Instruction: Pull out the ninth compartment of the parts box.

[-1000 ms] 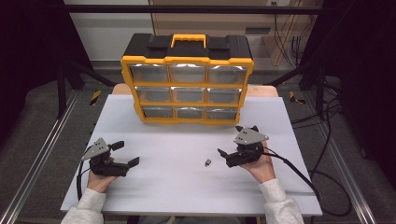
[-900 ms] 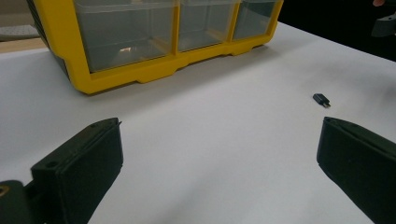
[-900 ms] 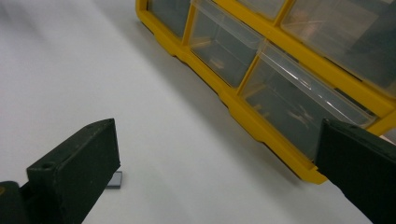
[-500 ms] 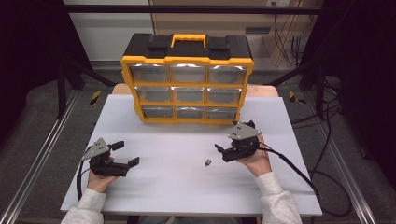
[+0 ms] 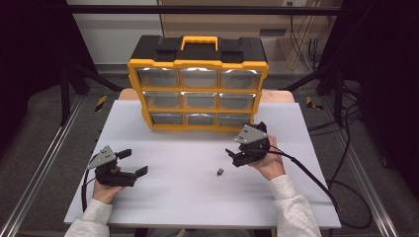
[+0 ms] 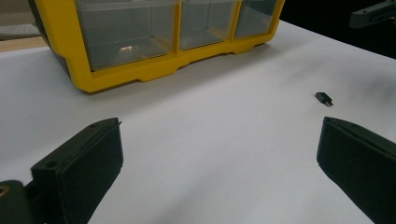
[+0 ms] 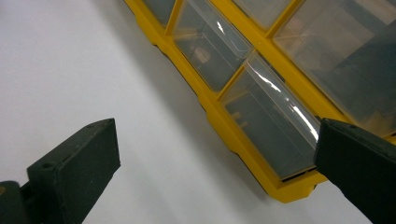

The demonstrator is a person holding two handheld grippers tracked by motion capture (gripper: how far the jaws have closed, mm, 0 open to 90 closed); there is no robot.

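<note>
We hold the right gripper point(image 5: 245, 149) raised near the organizer point(image 5: 198, 84), jaws spread and empty. The left gripper point(image 5: 127, 164) rests near-left, spread. The plug point(image 5: 220, 172) lies between them.

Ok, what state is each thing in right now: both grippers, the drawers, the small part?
Left gripper: open, empty, low over the table.
Right gripper: open, empty, near the drawer cabinet's bottom right corner.
Drawer cabinet: upright, all drawers shut.
Small black part: lying loose on the table, untouched.
</note>
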